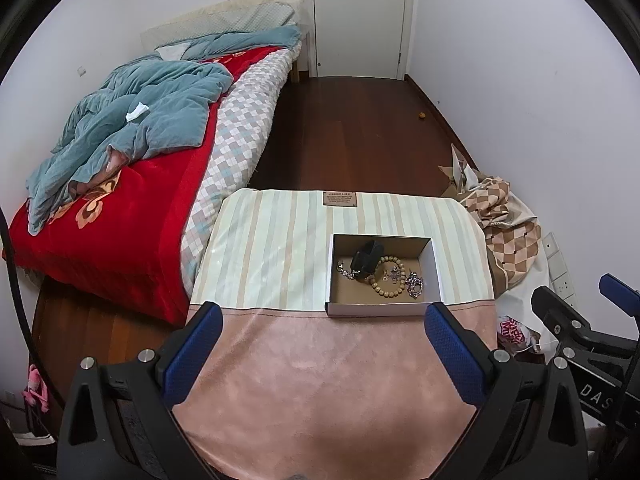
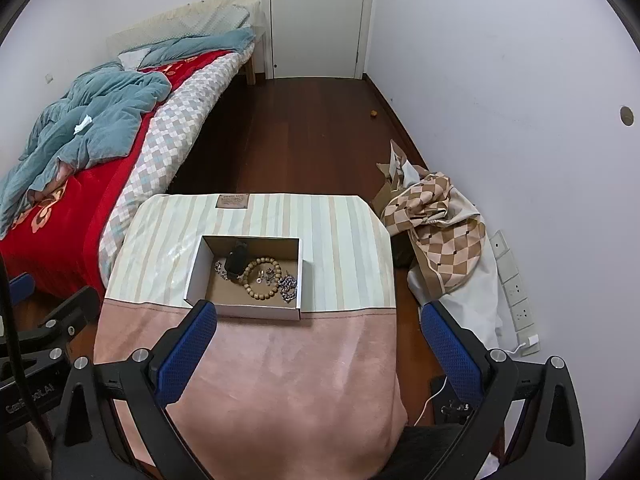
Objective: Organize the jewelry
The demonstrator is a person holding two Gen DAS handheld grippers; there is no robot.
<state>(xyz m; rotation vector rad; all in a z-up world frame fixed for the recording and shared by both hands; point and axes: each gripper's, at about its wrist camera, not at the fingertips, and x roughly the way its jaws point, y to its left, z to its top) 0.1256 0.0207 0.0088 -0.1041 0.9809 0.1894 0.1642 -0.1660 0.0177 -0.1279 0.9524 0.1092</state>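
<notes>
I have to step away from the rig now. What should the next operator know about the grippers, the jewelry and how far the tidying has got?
Left gripper: open, empty, hanging over the pink cloth short of the box.
Right gripper: open, empty, likewise.
Cardboard box sits open on the striped cloth. Inside it: wooden bead bracelet, black watch, silver chain, small silver pieces.
Done: all visible jewelry lies in the box, though jumbled.
Left: unclear; possibly separating the pieces.
</notes>
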